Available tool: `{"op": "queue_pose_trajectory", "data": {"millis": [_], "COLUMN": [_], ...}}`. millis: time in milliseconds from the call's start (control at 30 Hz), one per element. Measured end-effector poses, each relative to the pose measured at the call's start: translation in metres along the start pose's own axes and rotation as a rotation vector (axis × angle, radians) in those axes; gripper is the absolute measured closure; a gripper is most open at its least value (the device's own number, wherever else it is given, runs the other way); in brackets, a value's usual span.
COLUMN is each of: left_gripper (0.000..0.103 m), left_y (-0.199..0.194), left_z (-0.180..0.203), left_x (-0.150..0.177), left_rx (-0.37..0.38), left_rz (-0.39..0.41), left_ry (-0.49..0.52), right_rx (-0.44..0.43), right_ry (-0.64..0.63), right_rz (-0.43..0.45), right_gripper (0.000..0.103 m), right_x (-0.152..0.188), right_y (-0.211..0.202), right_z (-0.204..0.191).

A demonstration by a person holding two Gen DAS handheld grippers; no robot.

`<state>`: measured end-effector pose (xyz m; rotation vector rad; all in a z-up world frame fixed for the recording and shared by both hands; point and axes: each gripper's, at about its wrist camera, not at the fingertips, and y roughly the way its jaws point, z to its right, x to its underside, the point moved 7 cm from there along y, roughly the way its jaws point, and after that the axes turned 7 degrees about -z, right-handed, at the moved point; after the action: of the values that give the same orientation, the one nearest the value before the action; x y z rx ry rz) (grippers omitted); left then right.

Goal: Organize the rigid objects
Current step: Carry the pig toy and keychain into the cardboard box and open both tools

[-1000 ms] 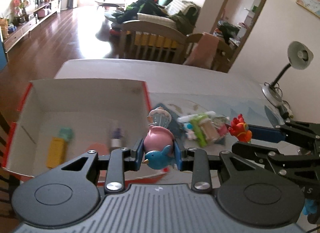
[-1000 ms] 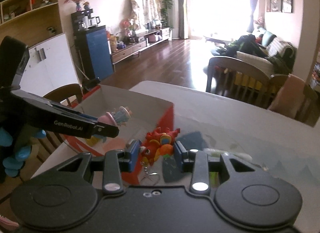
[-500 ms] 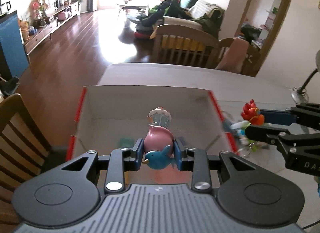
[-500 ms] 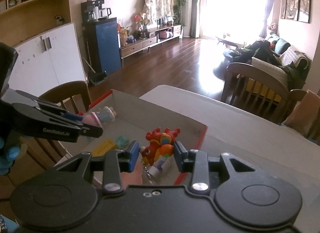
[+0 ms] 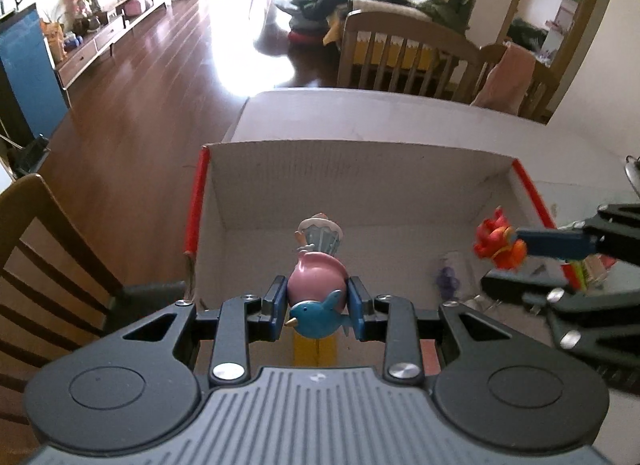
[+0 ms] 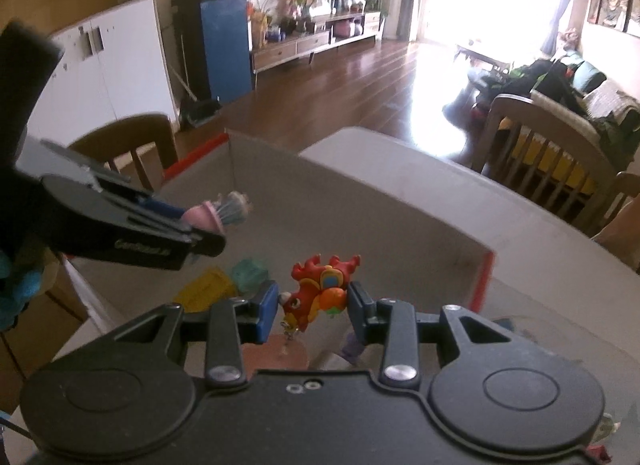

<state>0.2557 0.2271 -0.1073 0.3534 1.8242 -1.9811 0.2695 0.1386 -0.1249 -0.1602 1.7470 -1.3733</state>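
My left gripper [image 5: 318,309] is shut on a pink and blue bird figurine [image 5: 316,289] and holds it over the open cardboard box [image 5: 360,177]. My right gripper [image 6: 314,307] is shut on a red and orange dragon toy [image 6: 320,289], also over the box [image 6: 360,209]. The dragon toy [image 5: 498,245] shows at the right in the left wrist view. The bird figurine [image 6: 218,211] shows at the left in the right wrist view. A yellow block [image 6: 206,291] and a teal piece [image 6: 250,273] lie on the box floor.
The box has red edges and stands on a white table [image 5: 400,113]. A small purple item [image 5: 448,279] lies inside at the right. A dark wooden chair [image 5: 44,265] stands left of the box. More chairs [image 5: 404,53] stand beyond the table's far side.
Both grippers have swung left from the toy pile on the table to over the box, each still holding its toy. The right gripper has followed the left one in.
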Motion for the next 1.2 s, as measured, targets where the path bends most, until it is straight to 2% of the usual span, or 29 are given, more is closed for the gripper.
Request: {"op": "queue_pose_trajectory", "data": {"millis": [300, 500, 667, 800, 1000, 1200], "left_gripper": [0.072, 0.072, 0.072, 0.072, 0.072, 0.072], "left_y": [0.034, 0.050, 0.062, 0.064, 0.061, 0.062], "left_z": [-0.006, -0.008, -0.010, -0.012, -0.012, -0.009], "left_x": [-0.017, -0.018, -0.013, -0.010, -0.010, -0.012], "left_rx": [-0.053, -0.066, -0.062, -0.068, -0.057, -0.052], "left_rz": [-0.057, -0.132, -0.190, -0.199, -0.212, -0.219], "left_ry": [0.041, 0.068, 0.066, 0.067, 0.044, 0.019], "right_rx": [-0.009, -0.010, -0.017, -0.013, -0.011, -0.028], "right_ry": [-0.034, -0.048, -0.046, -0.049, -0.042, -0.006], "right_rz": [-0.100, -0.169, -0.192, -0.201, -0.196, -0.161], "right_gripper": [0.066, 0.066, 0.066, 0.065, 0.052, 0.044], "right_x": [0.012, 0.022, 0.028, 0.031, 0.028, 0.029], "right_y": [0.035, 0.044, 0.046, 0.043, 0.037, 0.020], "right_z": [-0.014, -0.021, -0.024, -0.025, -0.020, -0.019]}}
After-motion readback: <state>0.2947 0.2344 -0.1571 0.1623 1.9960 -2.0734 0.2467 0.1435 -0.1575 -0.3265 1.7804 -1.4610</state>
